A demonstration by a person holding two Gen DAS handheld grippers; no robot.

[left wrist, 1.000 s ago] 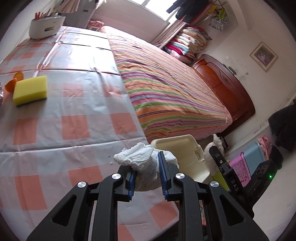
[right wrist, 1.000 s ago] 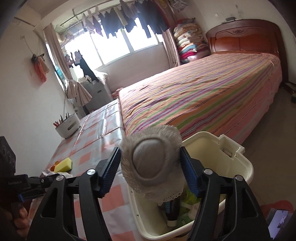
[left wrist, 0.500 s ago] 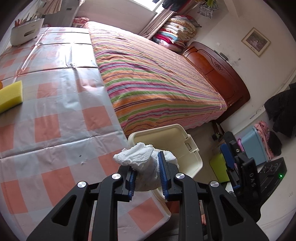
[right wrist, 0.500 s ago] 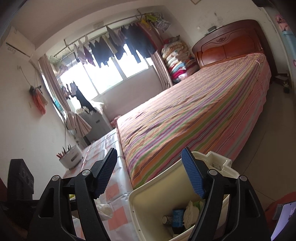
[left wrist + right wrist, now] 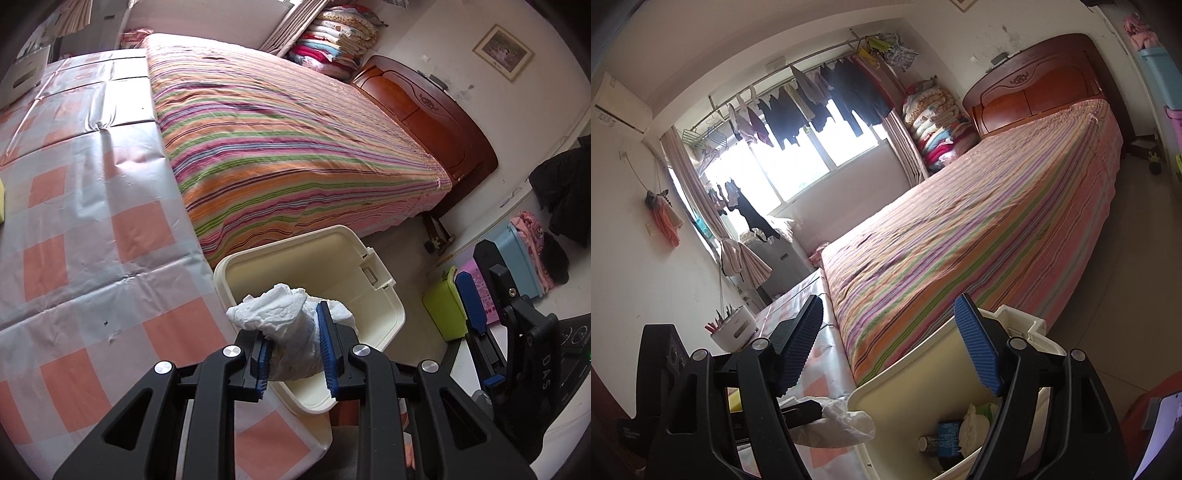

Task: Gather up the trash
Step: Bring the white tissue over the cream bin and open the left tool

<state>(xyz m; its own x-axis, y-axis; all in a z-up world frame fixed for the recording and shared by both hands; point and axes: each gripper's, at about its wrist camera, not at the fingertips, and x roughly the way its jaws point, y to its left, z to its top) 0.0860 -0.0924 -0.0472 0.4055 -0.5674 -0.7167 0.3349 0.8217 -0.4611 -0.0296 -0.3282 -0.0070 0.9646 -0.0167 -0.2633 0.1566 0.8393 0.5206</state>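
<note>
My left fingers (image 5: 293, 347) pinch a crumpled white tissue (image 5: 291, 325) between their blue pads, held at the near-left rim of the cream waste bin (image 5: 373, 275), which stands on the floor against the near right corner of the desk (image 5: 92, 229). The desk wears a glossy cloth of orange and white checks. From the right wrist view the same tissue (image 5: 846, 419) shows just left of the bin's (image 5: 916, 373) rim, touching or nearly touching it.

My right fingers (image 5: 892, 349) stand wide with nothing between them, having just been opening, and they hover over the bin. Inside the bin lie a small dark bottle with a blue label (image 5: 943, 437) and pale crumpled paper (image 5: 975, 421).

Beyond the bin, a bed with a striped cover (image 5: 280, 140) runs along the desk's right edge toward a wooden headboard (image 5: 432, 114). A white holder with pens (image 5: 733, 326) sits at the far end of the desk. On the floor to the right of the bin stands a lime-green box (image 5: 441, 310).
</note>
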